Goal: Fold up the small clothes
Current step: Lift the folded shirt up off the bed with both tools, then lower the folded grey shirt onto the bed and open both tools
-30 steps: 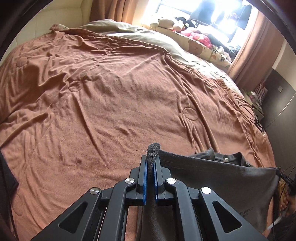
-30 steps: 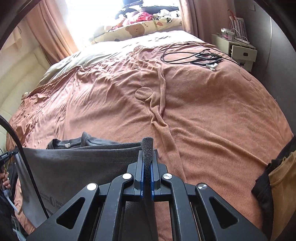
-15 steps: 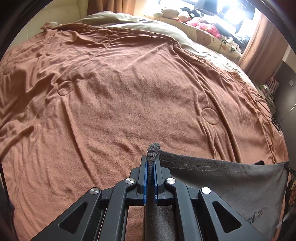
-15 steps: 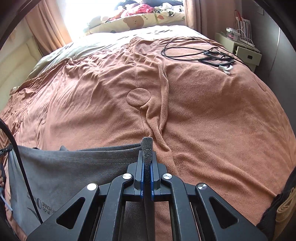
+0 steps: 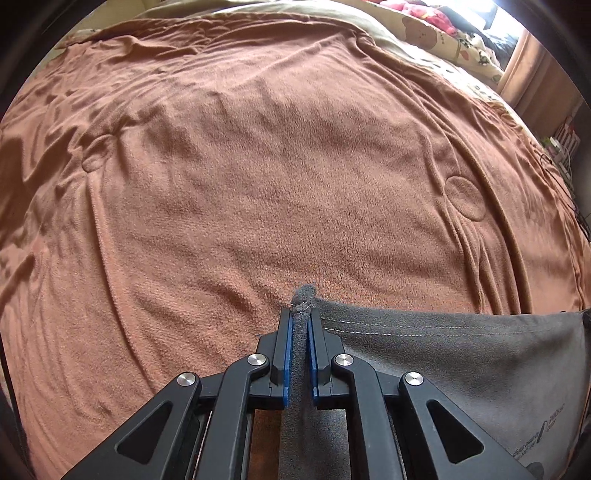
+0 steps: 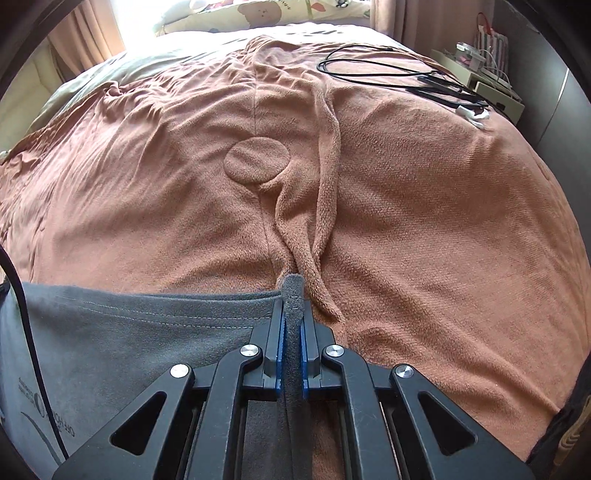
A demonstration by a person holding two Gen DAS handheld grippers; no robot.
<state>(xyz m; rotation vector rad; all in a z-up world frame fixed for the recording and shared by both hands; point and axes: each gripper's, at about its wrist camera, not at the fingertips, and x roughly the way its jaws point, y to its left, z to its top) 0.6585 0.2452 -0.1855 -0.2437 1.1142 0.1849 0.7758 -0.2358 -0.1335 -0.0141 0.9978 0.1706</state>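
Observation:
A grey garment (image 5: 443, 354) with a stitched hem and a small printed logo is stretched between my two grippers, low over the brown blanket (image 5: 258, 166). My left gripper (image 5: 300, 314) pinches one hem corner between its blue pads; a tuft of cloth sticks out past the tips. My right gripper (image 6: 291, 306) pinches the other corner of the grey garment (image 6: 129, 332) the same way. The jaws of both grippers are starting to part, with the cloth still between the pads. The garment's lower part hangs out of view under the grippers.
The brown blanket (image 6: 424, 221) covers the bed, with a raised fold down its middle. Black cables (image 6: 388, 70) and white earphones lie at the far right. A nightstand (image 6: 491, 81) stands beyond. Patterned pillows (image 5: 443, 33) are at the head. Dark and tan cloth (image 6: 569, 435) lies at the right edge.
Both grippers have moved forward and down over the bed with the grey garment, so the blanket looks closer. The collar bunched behind the hem is no longer seen. The pads stand slightly wider.

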